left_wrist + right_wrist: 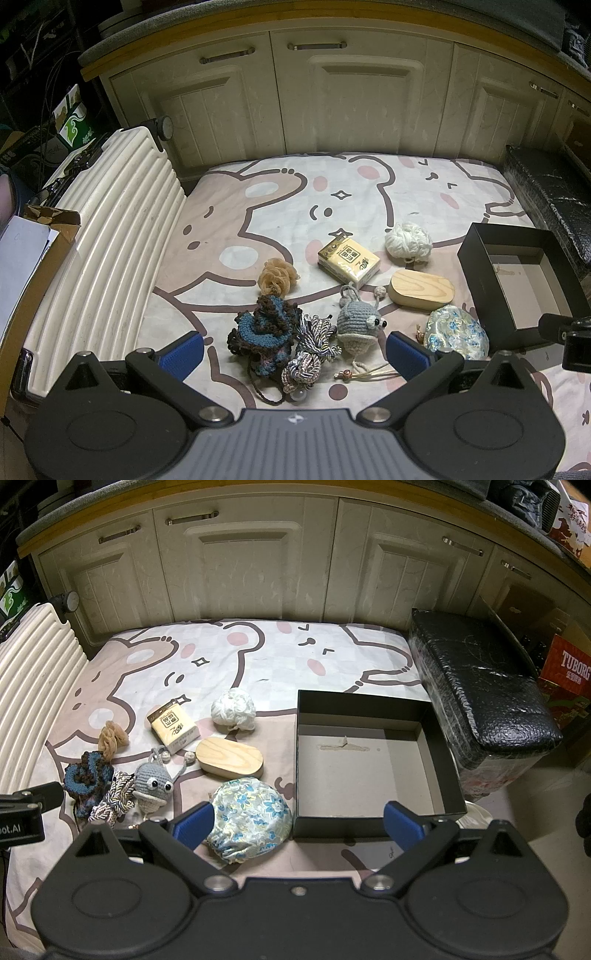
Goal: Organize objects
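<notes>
Black box [373, 760] front wall half-hidden.

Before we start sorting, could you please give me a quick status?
Both claws, left and right, open, empty. Box empty. Pouch nearest.

My left gripper's blue finger [408, 354] covers one edge of the flowery pouch [458, 334]. The black box [476, 258] has its near corner hidden behind my other tool. I can't read the tiny words on the tissue pack [349, 264].
</notes>
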The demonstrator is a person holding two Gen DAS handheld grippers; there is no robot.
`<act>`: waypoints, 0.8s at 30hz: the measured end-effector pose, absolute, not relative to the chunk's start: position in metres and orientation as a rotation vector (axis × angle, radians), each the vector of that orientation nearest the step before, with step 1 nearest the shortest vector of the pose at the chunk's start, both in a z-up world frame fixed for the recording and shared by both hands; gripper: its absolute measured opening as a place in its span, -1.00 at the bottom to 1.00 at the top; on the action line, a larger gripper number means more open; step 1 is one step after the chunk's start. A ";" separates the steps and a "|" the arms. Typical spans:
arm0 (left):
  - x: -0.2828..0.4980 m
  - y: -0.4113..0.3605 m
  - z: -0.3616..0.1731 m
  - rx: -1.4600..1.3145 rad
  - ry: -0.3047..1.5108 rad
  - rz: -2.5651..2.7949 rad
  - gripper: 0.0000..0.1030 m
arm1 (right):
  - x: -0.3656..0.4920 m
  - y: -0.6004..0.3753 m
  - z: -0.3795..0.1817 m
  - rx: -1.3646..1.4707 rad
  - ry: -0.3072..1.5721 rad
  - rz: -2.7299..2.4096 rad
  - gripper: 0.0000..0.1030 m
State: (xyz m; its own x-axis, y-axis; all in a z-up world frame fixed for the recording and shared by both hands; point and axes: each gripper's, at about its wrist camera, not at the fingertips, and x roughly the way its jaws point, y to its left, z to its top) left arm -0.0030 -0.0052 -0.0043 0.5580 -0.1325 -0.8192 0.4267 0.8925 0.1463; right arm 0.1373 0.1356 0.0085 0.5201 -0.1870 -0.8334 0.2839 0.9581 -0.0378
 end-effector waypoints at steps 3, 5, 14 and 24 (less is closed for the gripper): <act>-0.003 -0.005 -0.004 0.351 0.924 -0.346 1.00 | 0.137 0.136 0.008 0.117 0.984 -0.299 0.93; -0.003 -0.005 -0.004 0.351 0.924 -0.348 1.00 | 0.137 0.136 0.008 0.123 0.984 -0.309 0.93; -0.005 -0.010 -0.007 0.353 0.925 -0.354 1.00 | 0.137 0.135 0.008 0.150 0.982 -0.358 0.93; -0.005 -0.010 -0.007 0.360 0.923 -0.374 1.00 | 0.137 0.135 0.007 0.181 0.980 -0.412 0.93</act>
